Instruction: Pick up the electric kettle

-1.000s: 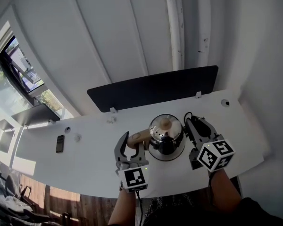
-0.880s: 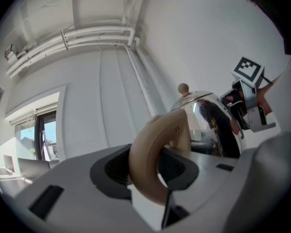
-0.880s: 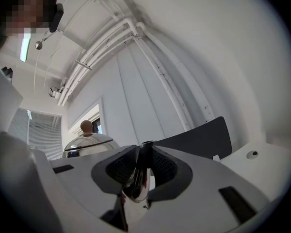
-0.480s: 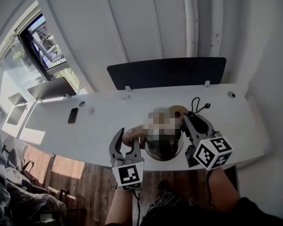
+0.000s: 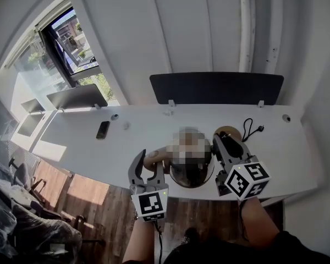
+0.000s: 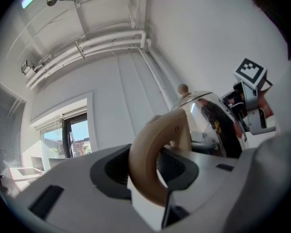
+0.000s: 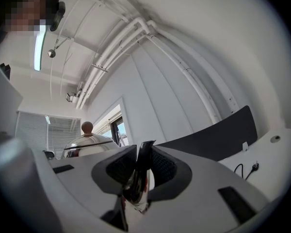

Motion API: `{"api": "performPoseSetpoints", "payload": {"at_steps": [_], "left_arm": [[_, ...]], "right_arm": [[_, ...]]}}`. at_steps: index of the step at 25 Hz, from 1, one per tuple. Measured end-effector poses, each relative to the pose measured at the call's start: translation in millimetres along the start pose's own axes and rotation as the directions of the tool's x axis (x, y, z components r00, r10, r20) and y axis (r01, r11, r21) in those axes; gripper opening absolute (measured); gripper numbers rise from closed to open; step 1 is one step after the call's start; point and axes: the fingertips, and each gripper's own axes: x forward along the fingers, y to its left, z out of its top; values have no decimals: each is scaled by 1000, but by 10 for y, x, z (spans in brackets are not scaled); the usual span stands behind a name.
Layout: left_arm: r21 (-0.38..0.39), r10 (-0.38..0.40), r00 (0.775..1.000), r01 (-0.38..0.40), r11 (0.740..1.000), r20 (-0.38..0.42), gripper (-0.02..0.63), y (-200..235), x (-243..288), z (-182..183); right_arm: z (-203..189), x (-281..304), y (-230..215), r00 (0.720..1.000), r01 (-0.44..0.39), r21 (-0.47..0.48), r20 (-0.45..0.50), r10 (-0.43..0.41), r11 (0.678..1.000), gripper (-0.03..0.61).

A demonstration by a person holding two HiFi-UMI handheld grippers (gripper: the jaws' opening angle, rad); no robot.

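A long white surface (image 5: 71, 147) is spread across mid-frame. Left of centre a small dark oblong (image 5: 103, 129) is laid on it; right of centre, a round tan base (image 5: 226, 130) with its black cord (image 5: 247, 126).

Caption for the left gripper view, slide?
Left gripper clamps the tan curved handle of the shiny steel electric kettle; right gripper beyond it.

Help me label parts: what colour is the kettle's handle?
Tan, a light beige-brown. The kettle handle shows best in the left gripper view.
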Motion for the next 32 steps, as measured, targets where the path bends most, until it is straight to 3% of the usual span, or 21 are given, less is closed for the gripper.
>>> {"api": "performPoseSetpoints", "payload": {"at_steps": [12,32], "left_arm": [[-2,-40,999,40,999,28,140,511,251,-161],[-22,-44,999,45,999,15,140,515,317,-277]], "right_arm": [[-44,408,331,999,37,-43,12,-37,998,86],[-115,453,320,998,54,-72,-11,-55,996,84]]}}
